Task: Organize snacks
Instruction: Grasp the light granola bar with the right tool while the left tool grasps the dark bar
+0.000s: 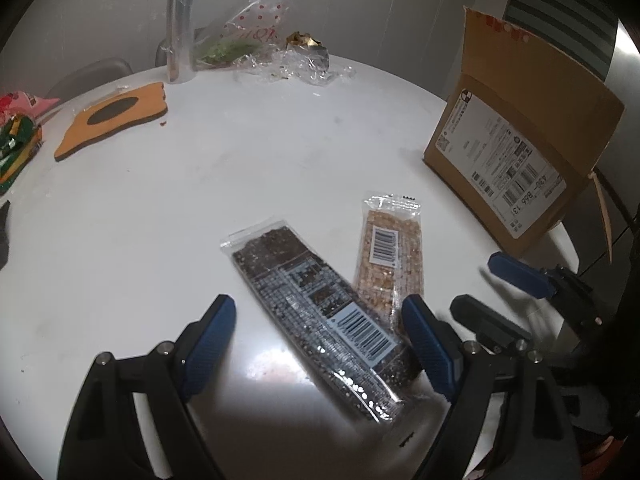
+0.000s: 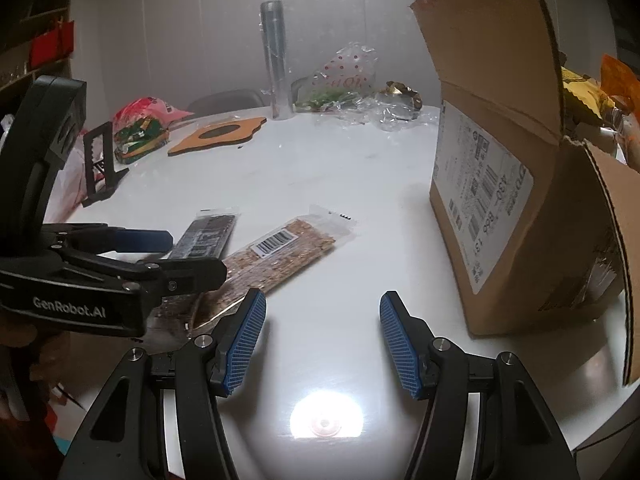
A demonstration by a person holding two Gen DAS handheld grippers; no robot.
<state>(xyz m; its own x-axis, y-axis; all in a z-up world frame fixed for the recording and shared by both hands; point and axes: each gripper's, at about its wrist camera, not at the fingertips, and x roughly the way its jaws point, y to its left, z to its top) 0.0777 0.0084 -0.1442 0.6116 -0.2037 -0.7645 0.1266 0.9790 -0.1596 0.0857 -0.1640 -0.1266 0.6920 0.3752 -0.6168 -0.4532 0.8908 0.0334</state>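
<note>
2 wrapped snack bars lie flat on a round white table [image 1: 200,184], side by side and overlapping at their near ends: a dark seed bar [image 1: 320,316] and a pale grain bar [image 1: 390,256], each in clear film with a barcode sticker facing up. The left gripper [image 1: 318,344] hangs low over them with its blue-padded fingers spread wide, the dark bar lying between the pads and the right pad close above the edge of the pale bar; nothing is pinched. The right gripper [image 2: 322,344] hovers over bare tabletop just right of the bars, its fingers likewise parted and holding nothing. An open cardboard box [image 2: 520,200] with a shipping label stands on the table's right side, near the pale bar but apart from it. At the far edge sit crumpled clear plastic bags [image 1: 260,40], a tall clear cylinder [image 1: 182,20] and an orange wooden board [image 1: 116,116].
</note>
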